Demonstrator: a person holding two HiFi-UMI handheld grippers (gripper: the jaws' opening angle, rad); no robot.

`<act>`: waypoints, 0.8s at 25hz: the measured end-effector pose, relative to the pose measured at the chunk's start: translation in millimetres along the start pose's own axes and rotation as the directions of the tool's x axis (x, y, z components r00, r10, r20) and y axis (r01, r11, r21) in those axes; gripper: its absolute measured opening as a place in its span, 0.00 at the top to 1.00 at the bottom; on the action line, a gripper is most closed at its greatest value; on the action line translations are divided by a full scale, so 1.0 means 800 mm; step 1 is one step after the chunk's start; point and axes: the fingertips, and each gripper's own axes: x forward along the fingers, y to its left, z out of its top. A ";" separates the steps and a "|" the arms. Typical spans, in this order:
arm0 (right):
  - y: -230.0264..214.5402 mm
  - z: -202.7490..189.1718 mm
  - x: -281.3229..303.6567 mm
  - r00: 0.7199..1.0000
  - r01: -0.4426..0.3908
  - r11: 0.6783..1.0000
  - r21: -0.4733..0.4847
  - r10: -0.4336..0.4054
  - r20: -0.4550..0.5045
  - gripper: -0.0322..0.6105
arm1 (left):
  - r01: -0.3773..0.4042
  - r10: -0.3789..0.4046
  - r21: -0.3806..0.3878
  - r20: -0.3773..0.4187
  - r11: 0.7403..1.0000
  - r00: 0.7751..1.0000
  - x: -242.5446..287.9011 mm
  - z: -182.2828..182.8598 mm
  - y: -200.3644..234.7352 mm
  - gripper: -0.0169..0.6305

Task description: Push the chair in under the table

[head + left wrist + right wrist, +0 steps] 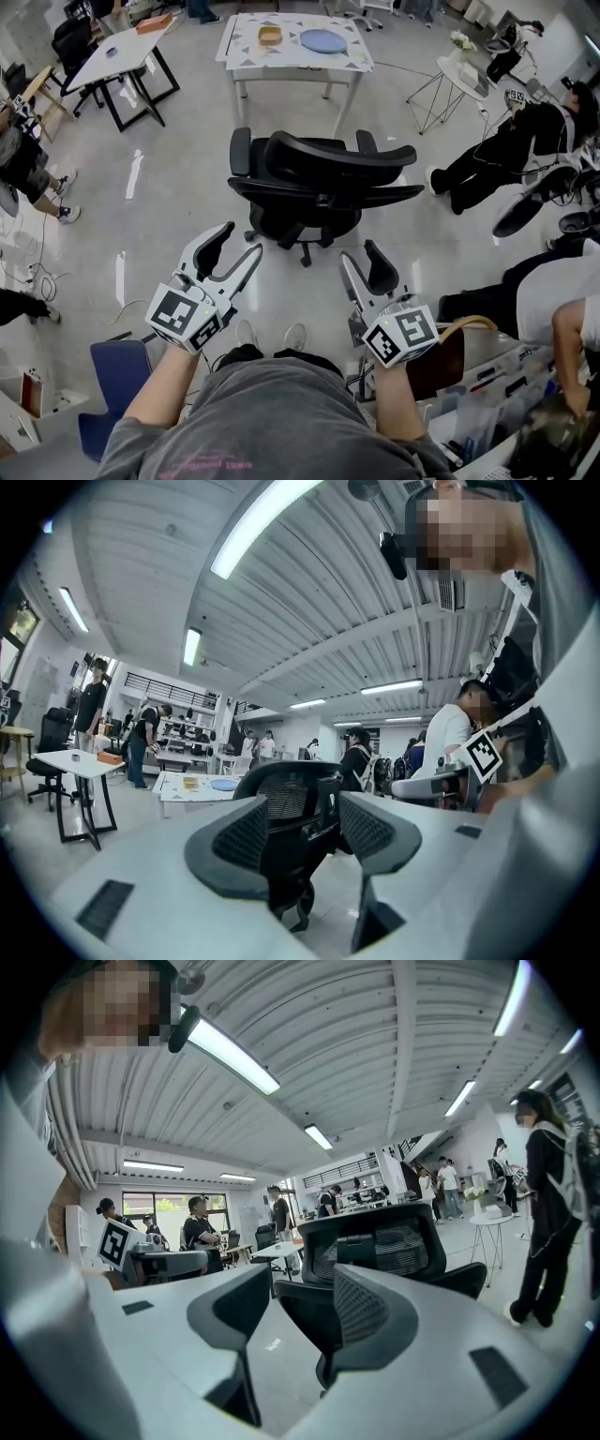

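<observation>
On the pale floor, near the near edge of the white counter [292, 67], stands the black office chair [314, 187], with its backrest turned to the person and its seat toward the counter. It stands clear of the counter's top, with open floor between them. Behind the chair and apart from it, the left gripper [239, 242] and the right gripper [361, 256] are side by side, pointing roughly level at the backrest. Both have their jaws wide apart and hold nothing. In the left gripper view and the right gripper view alike, the chair shows only beyond the gap between the pads. On the counter, toward its far edge, lie a blue plate [323, 40] and a small yellow bowl [270, 36]. A person in black [511, 145] sits off to the right, and a second counter [112, 52] stands at the far left.
</observation>
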 end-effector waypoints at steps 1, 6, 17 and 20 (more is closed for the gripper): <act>-0.007 0.002 -0.002 1.000 -0.001 1.000 0.004 0.001 0.000 0.64 | -0.001 0.001 0.001 -0.002 1.000 1.000 0.006 0.000 -0.004 0.61; -0.039 0.005 -0.008 1.000 -0.030 1.000 0.003 0.030 -0.008 0.64 | -0.013 0.013 0.002 -0.009 1.000 1.000 0.039 -0.003 -0.026 0.61; -0.106 0.007 -0.013 0.999 -0.044 0.999 0.015 0.044 -0.015 0.64 | -0.047 0.047 0.006 -0.013 0.999 0.999 0.090 -0.004 -0.043 0.61; -0.117 0.008 -0.007 0.999 -0.041 0.999 0.018 0.041 -0.015 0.64 | -0.053 0.053 0.010 -0.011 0.999 0.999 0.098 -0.002 -0.038 0.61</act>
